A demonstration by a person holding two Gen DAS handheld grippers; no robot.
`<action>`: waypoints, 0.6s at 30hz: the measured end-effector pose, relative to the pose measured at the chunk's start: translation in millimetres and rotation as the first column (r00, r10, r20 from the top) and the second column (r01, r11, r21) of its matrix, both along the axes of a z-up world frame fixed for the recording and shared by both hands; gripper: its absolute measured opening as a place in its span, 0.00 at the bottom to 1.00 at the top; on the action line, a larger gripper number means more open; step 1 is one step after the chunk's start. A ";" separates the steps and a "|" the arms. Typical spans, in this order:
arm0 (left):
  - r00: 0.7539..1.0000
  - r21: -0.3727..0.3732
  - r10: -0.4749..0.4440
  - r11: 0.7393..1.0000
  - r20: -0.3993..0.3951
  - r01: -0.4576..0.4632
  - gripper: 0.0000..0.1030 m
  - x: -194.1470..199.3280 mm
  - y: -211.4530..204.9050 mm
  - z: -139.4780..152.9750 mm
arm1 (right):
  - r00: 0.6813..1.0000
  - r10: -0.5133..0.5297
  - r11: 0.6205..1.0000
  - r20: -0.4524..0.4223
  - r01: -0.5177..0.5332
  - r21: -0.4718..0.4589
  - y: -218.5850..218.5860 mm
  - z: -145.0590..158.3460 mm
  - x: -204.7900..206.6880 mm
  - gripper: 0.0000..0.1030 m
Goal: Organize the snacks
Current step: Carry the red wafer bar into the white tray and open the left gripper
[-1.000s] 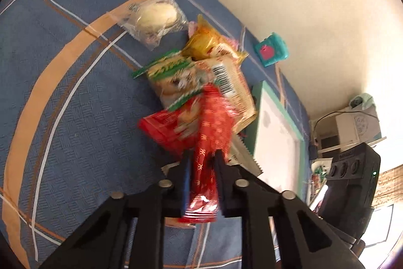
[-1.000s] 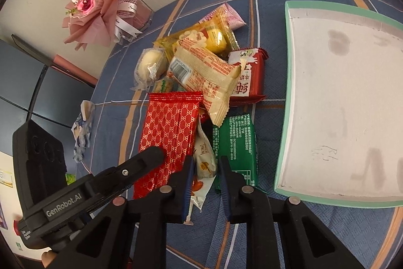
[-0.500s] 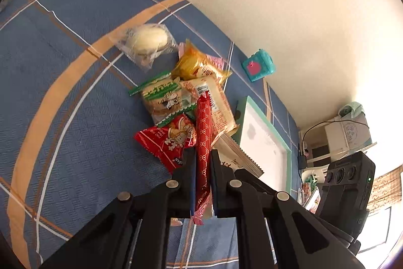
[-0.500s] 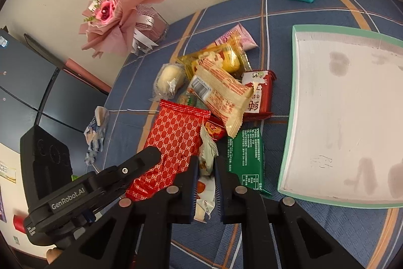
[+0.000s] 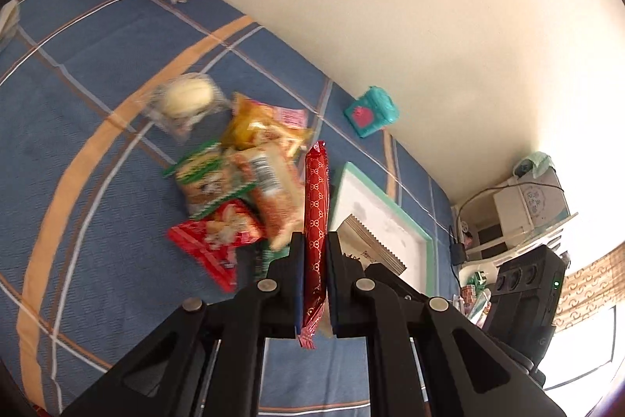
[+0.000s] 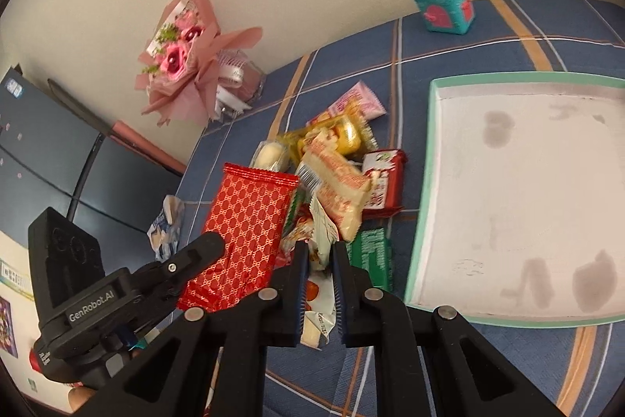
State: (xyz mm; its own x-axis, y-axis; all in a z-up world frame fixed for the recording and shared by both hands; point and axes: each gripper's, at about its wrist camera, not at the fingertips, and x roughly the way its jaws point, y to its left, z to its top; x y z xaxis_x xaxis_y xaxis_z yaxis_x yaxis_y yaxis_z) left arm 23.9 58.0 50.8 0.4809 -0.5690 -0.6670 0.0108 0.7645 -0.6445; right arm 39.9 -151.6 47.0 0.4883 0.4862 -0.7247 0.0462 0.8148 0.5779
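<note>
Left of the tray, the left gripper pinches the red patterned packet and the right gripper the white packet by an edge, both probably light, crinkly, and slippery.

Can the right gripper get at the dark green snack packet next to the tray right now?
Probably not yet. The right gripper is shut on a white snack packet, so its jaws are taken. The dark green packet lies close beside it, by the tray, partly under an orange-and-white packet.
</note>
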 end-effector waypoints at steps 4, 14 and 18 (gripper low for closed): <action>0.999 -0.001 -0.048 0.999 0.008 0.048 0.09 7.9 -28.9 7.7 | 0.995 -0.097 0.995 0.008 0.097 0.019 -40.2 3.8 -3.7 0.13; 0.985 0.000 -0.172 0.985 0.029 0.172 0.09 32.5 -109.4 17.7 | 0.936 -0.352 0.936 -0.002 0.352 0.020 -138.9 0.6 -15.7 0.13; 0.982 -0.035 -0.189 0.981 0.018 0.189 0.09 45.8 -135.5 8.1 | 0.914 -0.406 0.913 -0.011 0.407 0.029 -162.9 -4.3 -14.0 0.13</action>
